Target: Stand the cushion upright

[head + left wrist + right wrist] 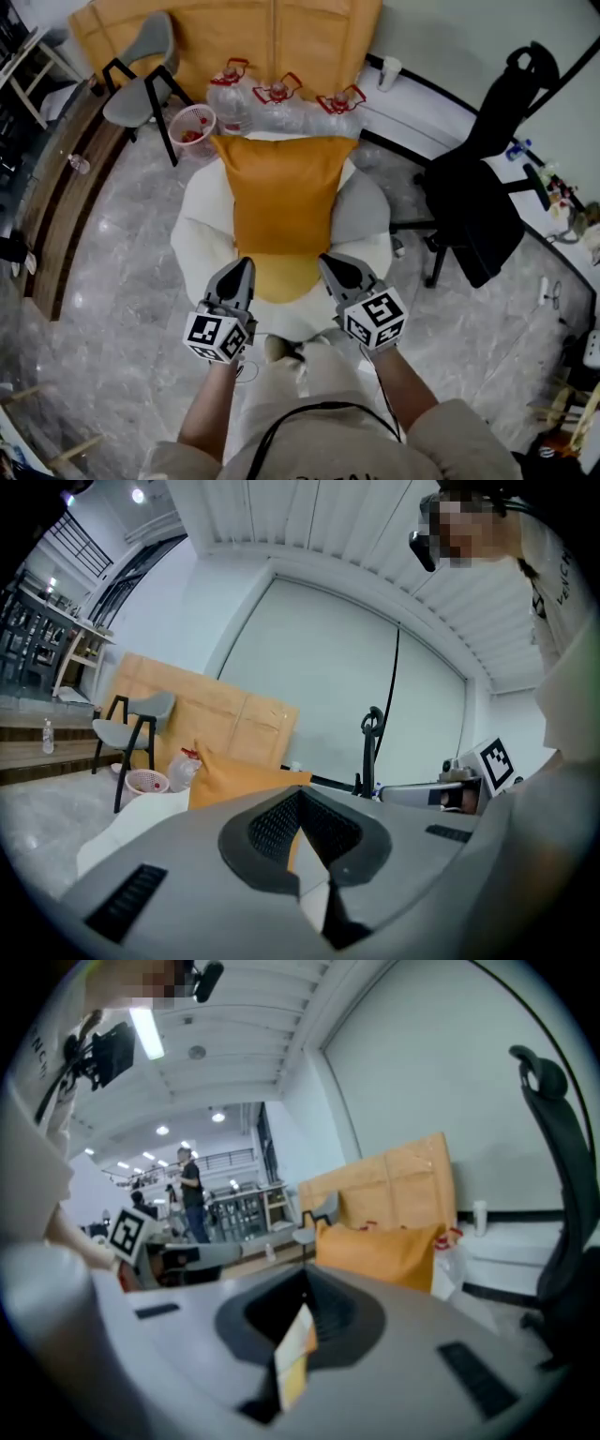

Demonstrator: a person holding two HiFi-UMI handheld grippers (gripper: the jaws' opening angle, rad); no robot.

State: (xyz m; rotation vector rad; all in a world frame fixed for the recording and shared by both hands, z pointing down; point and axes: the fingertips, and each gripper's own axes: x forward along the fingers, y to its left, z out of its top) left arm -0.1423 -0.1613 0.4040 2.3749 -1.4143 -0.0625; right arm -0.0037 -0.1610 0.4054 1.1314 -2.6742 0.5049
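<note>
On the white armchair (197, 248) the orange cushion (281, 202) rests with its near edge toward the person. The left hand-held gripper (244, 267) and right hand-held gripper (330, 265) are each clamped tight on a near corner. Both pinches look thin, so the fabric could slip free on lifting, or the soft cushion could fold instead of standing

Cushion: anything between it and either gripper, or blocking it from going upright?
Nothing visible. The left gripper and the right gripper are each shut on the near edge of the cushion. Nothing lies on top of it.
</note>
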